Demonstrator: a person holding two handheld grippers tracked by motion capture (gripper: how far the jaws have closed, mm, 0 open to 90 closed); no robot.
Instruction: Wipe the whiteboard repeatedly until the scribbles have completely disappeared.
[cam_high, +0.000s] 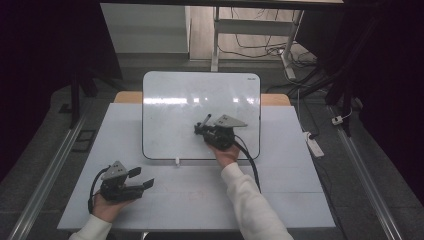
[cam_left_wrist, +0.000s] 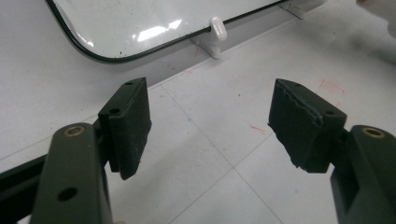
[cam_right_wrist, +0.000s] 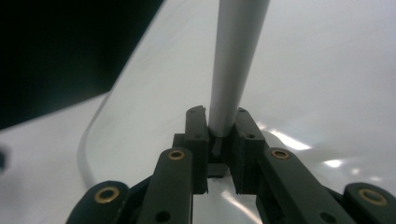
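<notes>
While the right hand-held gripper (cam_high: 201, 128) clamps a grey marker (cam_right_wrist: 232, 70) over the whiteboard (cam_high: 170, 110), the left hand-held gripper (cam_high: 145, 178) (wide open, empty) rests below the whiteboard.

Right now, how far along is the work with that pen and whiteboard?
Picked up already: the right tongs grip a grey pen over the whiteboard. No writing is visible on the board, so any marking is still ahead. The left tongs wait open above the table.
</notes>
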